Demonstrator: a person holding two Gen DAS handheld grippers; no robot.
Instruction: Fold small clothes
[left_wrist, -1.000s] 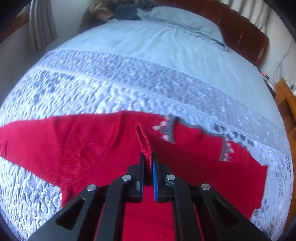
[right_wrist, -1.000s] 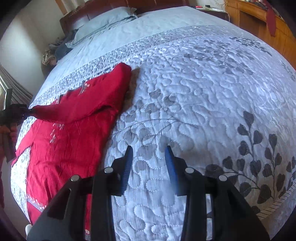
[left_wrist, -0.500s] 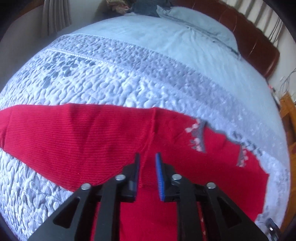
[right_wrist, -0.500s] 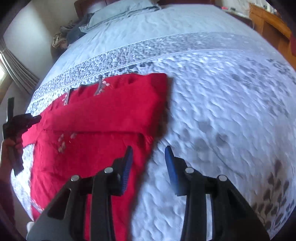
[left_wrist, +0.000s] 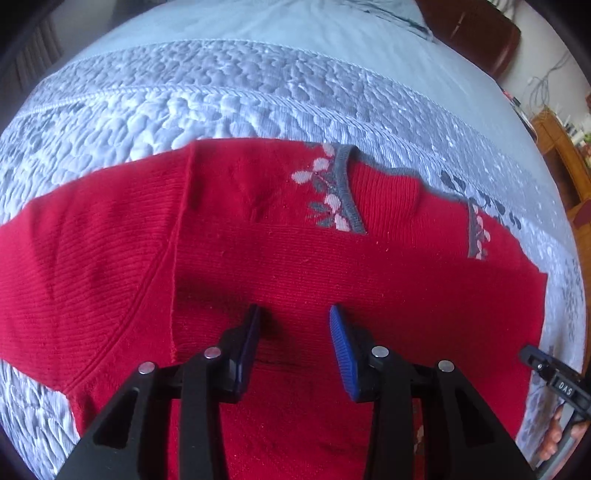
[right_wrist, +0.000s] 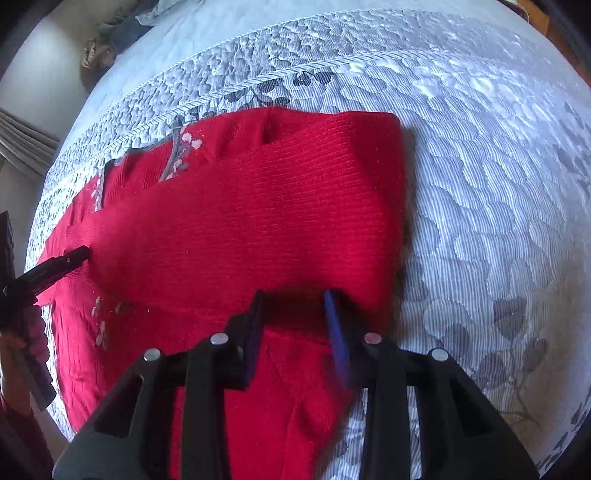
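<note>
A red knit sweater (left_wrist: 280, 258) with grey neck trim and pale flower embroidery lies flat on the quilted bed. One sleeve is folded across its body (right_wrist: 240, 221). My left gripper (left_wrist: 294, 314) is open and empty, low over the sweater's body below the neckline. My right gripper (right_wrist: 294, 295) is open and empty, right at the lower edge of the folded sleeve near the sweater's right side. The left gripper also shows in the right wrist view (right_wrist: 66, 260) at the sweater's far left.
The pale blue-grey quilted bedspread (right_wrist: 480, 184) with leaf prints surrounds the sweater. A dark wooden headboard (left_wrist: 469, 29) and wooden furniture (left_wrist: 557, 147) stand beyond. Crumpled clothes (right_wrist: 110, 37) lie by the pillow. The right gripper's handle (left_wrist: 557, 384) shows at the edge.
My left gripper let go of the red sleeve, opened wide and lowered over the sweater. My right gripper moved left from the bare quilt to the sweater's folded sleeve.
</note>
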